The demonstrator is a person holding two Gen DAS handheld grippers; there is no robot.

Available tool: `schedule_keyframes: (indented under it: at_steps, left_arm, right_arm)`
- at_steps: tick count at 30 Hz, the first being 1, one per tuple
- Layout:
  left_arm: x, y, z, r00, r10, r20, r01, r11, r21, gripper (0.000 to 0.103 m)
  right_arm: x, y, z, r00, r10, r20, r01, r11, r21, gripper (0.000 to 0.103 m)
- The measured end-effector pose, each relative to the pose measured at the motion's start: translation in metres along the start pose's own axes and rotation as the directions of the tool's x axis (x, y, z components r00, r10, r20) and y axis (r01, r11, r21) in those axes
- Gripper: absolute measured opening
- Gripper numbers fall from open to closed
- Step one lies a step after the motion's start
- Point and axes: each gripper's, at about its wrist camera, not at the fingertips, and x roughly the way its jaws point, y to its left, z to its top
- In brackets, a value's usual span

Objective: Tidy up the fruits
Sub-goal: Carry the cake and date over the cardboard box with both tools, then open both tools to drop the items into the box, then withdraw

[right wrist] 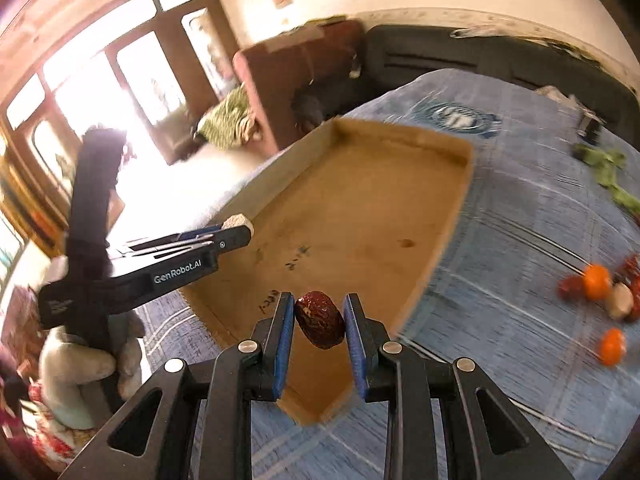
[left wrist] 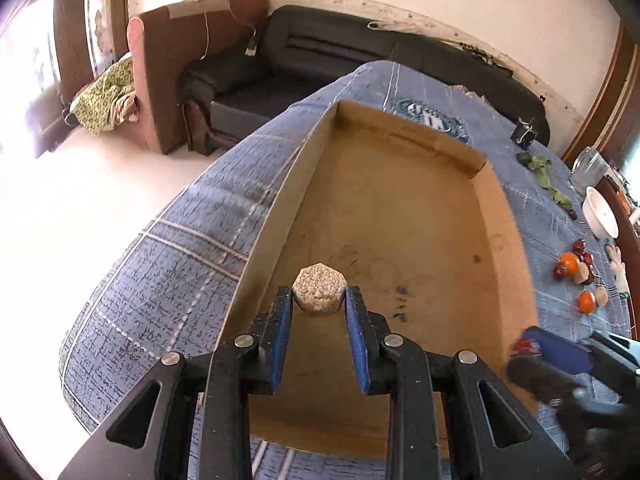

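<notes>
My left gripper (left wrist: 319,300) is shut on a pale, grainy hexagonal piece (left wrist: 319,289) and hangs over the left part of a shallow cardboard tray (left wrist: 500,208). In the right wrist view my right gripper (right wrist: 319,320) is shut on a dark red wrinkled date (right wrist: 320,319) above the tray's (right wrist: 452,208) near corner. That view also shows the left gripper (right wrist: 240,227) from the side, holding its pale piece (right wrist: 239,222) at the tray's left wall. Loose fruit lies on the cloth to the right: oranges (left wrist: 569,262) (right wrist: 596,276), red dates (left wrist: 559,271) and pale pieces (right wrist: 619,300).
The tray lies on a blue checked cloth (left wrist: 168,264) over a table. A white bowl (left wrist: 600,212), green leaves (left wrist: 540,166) and a small dark clip (left wrist: 524,132) sit at the far right. A black sofa (left wrist: 320,52) and brown armchair (left wrist: 168,60) stand beyond the table's edge.
</notes>
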Motion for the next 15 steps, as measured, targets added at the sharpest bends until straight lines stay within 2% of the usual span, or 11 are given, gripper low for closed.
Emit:
schedule_keyframes:
  at_steps: [8,10,14,15]
  left_arm:
    - [0.003,0.001,-0.009,0.999,0.043,-0.005,-0.042,0.999,0.032,0.028]
    - [0.000,0.000,-0.008,0.998,0.055,0.006,-0.055,0.998,0.037,0.036]
    - [-0.016,-0.007,-0.008,0.995,0.088,0.050,-0.091,0.994,0.056,0.044]
    - [-0.021,-0.009,-0.008,0.993,0.100,0.065,-0.104,0.993,0.062,0.046]
  right_arm:
    - [0.048,0.015,-0.002,0.997,-0.035,-0.074,0.032,0.999,-0.044,0.029]
    - [0.051,0.018,-0.002,0.996,-0.060,-0.070,0.056,0.996,-0.069,0.029]
    - [0.049,0.028,-0.002,0.995,-0.096,-0.038,0.090,0.987,-0.130,0.029]
    - [0.044,0.029,-0.002,0.995,-0.102,-0.021,0.098,0.986,-0.137,0.032]
